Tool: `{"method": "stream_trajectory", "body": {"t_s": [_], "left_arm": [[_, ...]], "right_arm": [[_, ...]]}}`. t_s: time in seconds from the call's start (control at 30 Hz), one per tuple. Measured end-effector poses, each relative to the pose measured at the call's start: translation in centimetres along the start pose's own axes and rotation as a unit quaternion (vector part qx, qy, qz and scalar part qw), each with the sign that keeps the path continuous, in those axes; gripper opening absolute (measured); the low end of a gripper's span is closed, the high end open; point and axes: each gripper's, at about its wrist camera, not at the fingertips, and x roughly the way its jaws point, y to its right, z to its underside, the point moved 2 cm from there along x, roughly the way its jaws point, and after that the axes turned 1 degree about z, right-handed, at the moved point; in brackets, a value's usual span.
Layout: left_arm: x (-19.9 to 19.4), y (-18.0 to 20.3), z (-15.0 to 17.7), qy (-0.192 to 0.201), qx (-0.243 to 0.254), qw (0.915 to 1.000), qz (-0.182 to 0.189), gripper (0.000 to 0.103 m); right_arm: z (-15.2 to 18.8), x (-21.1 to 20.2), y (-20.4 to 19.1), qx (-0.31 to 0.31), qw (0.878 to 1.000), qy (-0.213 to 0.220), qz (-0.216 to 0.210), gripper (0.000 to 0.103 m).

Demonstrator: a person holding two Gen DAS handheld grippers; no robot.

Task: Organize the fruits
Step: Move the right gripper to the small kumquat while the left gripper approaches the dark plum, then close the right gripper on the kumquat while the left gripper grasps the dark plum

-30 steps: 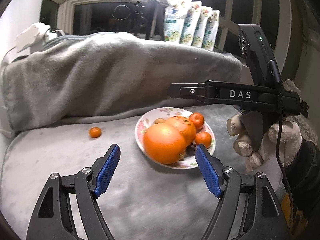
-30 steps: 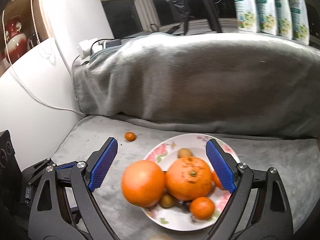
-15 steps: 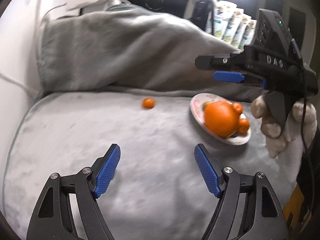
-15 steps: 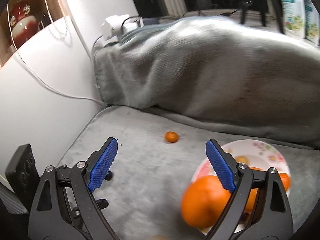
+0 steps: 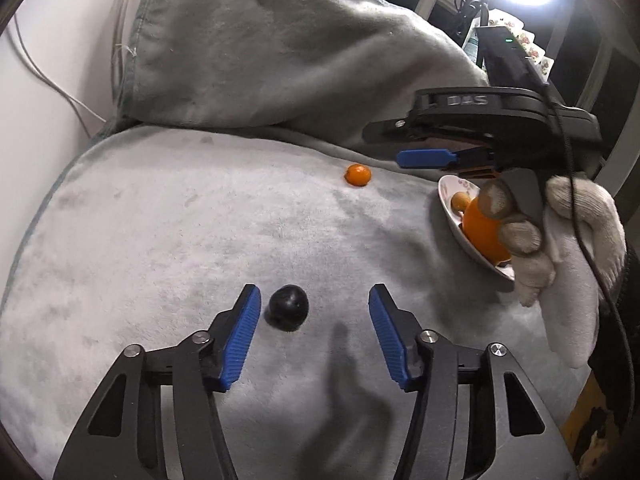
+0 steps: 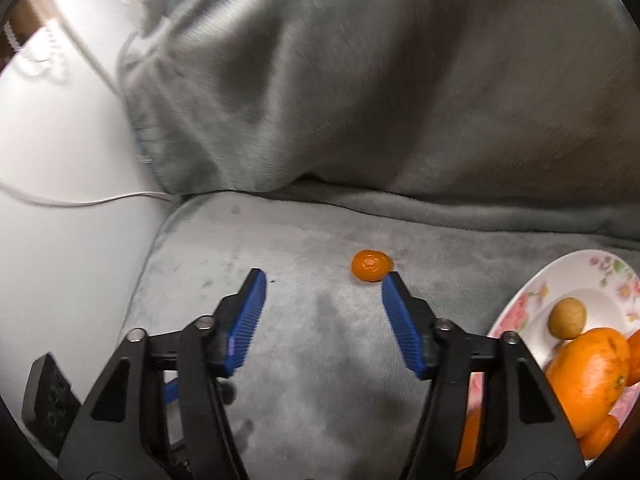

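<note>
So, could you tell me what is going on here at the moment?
A person in white gloves holds a gripper in each hand over a grey blanket, sorting fruit. The left gripper has just been closing around a small dark fruit, which lies between its jaws but is not yet pinched. The right gripper, also narrowing and with nothing between its jaws, points at a small orange fruit lying loose. The other fruits sit on a floral plate.
</note>
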Motion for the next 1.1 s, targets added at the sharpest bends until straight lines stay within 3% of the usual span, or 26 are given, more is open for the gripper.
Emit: {"method": "stream_trajectory", "body": {"t_s": [0.4,0.57,0.67,0.9,1.0,1.1], "left_arm": [[0.9,-0.3,0.2,-0.014,0.008,0.9999,-0.004,0.046],[1.6,-0.2,0.1,-0.021,0.011,0.9997,-0.011,0.044],[2.1,-0.1,-0.1,-0.027,0.014,0.9994,-0.015,0.042],[2.6,0.2,0.2,-0.037,0.019,0.9988,-0.028,0.032],[2.6,0.3,0.4,-0.035,0.019,0.9986,-0.033,0.023],[2.1,0.3,0.4,-0.029,0.018,0.9990,-0.029,0.022]], "right_arm": [[-0.9,3.5,0.0,-0.003,0.997,-0.020,0.079,0.053],[-0.7,4.7,0.3,-0.003,0.996,-0.028,0.090,0.043],[-0.5,5.1,0.0,-0.008,0.995,-0.033,0.091,0.043],[-0.1,6.3,0.2,0.003,0.995,-0.038,0.088,0.031],[-0.1,6.4,0.3,0.000,0.995,-0.035,0.089,0.030],[0.0,6.1,0.4,0.000,0.996,-0.031,0.089,0.029]]}}
